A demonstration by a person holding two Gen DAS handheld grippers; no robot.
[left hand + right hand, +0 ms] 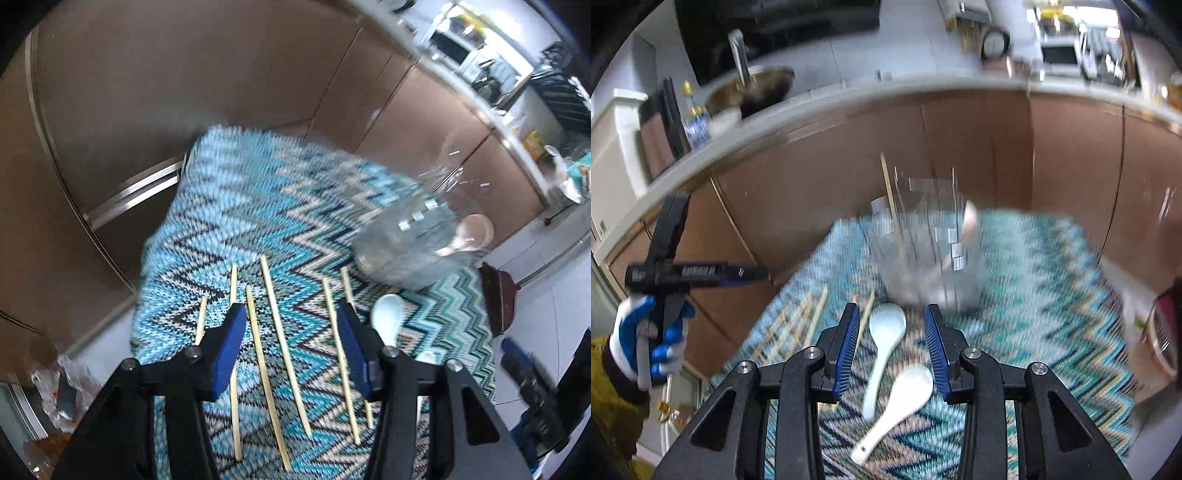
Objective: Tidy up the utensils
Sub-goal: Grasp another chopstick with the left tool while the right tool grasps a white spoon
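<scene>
Several wooden chopsticks (268,325) lie side by side on a blue zigzag cloth (258,206). My left gripper (291,317) is open and empty above them. A clear glass jar (923,243) stands at the cloth's far side with one chopstick (892,206) and a spoon (969,221) in it; it also shows in the left wrist view (417,236). Two white ceramic spoons (884,343) (901,402) lie on the cloth between the fingers of my open, empty right gripper (890,321). One pale spoon (386,317) shows beside my left gripper's right finger.
Brown cabinet fronts (979,140) rise behind the cloth under a counter with a sink (753,88). The left gripper, held by a blue-gloved hand (650,343), shows in the right wrist view. A cup (1160,347) stands at the right edge. A dustpan (496,299) lies on the floor.
</scene>
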